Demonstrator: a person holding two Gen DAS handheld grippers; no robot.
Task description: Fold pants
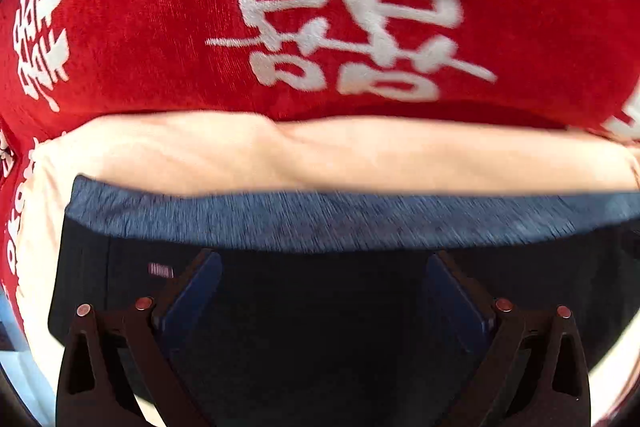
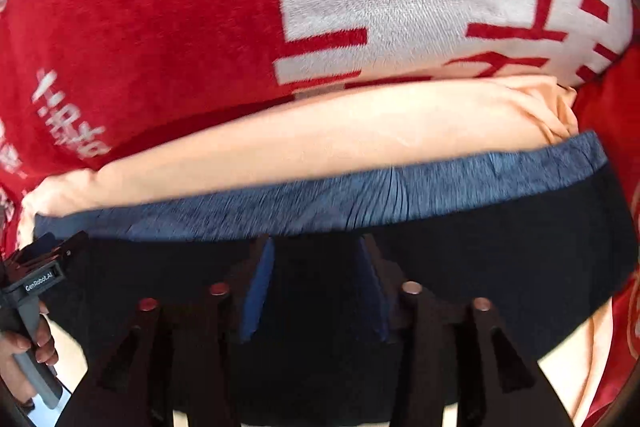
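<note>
Dark navy pants (image 1: 320, 307) with a lighter blue ribbed waistband (image 1: 340, 219) lie on a peach cloth (image 1: 320, 155) over a red blanket. My left gripper (image 1: 322, 263) hangs just above the dark fabric below the waistband, fingers wide apart and empty. In the right wrist view the pants (image 2: 500, 267) and waistband (image 2: 320, 203) fill the lower half. My right gripper (image 2: 316, 251) is over the fabric with a narrower gap between its blue pads; nothing is clearly pinched. The left gripper's body (image 2: 36, 279) and the hand holding it show at the left edge.
A red blanket with white characters (image 1: 160, 27) covers the surface beyond the pants; it also shows in the right wrist view (image 2: 140, 47). The peach cloth (image 2: 320, 139) lies under the pants and sticks out past the waistband.
</note>
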